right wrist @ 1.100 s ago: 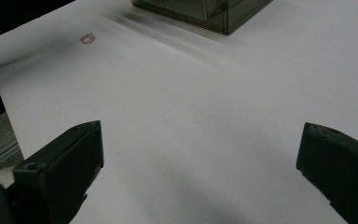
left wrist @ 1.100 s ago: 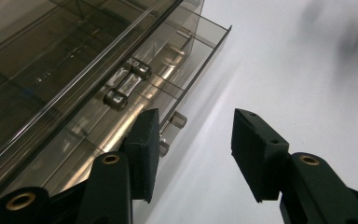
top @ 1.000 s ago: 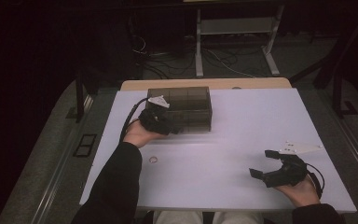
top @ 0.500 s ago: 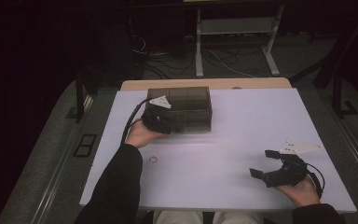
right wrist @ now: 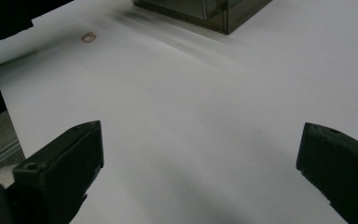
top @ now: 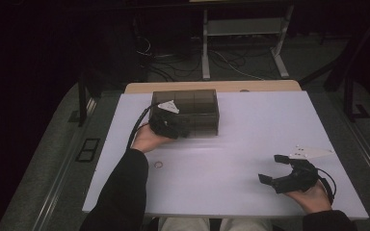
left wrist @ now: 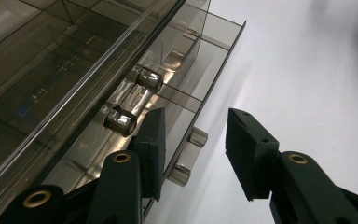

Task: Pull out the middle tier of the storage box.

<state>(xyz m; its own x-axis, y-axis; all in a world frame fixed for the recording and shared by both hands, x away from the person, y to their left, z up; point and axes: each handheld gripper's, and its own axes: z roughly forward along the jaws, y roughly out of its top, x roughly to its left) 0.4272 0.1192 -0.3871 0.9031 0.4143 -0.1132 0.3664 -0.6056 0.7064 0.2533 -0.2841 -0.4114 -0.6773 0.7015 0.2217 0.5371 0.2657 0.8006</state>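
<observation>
Smoky translucent plastic drawer box (top: 192,111) sits at the far left-centre of the white table (top: 250,125), its back edge close to the table's far rim. In the left gripper view the box (left wrist: 65,70) shows stacked drawers with small clear block handles; the lowest drawer (left wrist: 200,65) stands pulled out a little, its front jutting past the ones above. A clear handle (left wrist: 189,156) on that drawer lies between the pads of the left gripper (left wrist: 193,158), which have just been closing; a gap shows on both sides of the handle, so the pads do not press on it yet. No brand, label or writing can be read anywhere on the box.

Seen from above, the left gripper (top: 166,122) is pushed against the near left face of the box, a grey three-cornered plate on top, its black cable looping back to the left. The left hand (top: 147,139) holds it from behind, the dark-sleeved forearm reaching up from the bottom edge.

A small thin ring (top: 158,165) lies on the table near that forearm, well apart from the box.

The right gripper (top: 274,168) rests low at the near right corner of the table, held by the right hand (top: 310,197), pointing leftwards with its jaws spread wide and nothing between them.
</observation>
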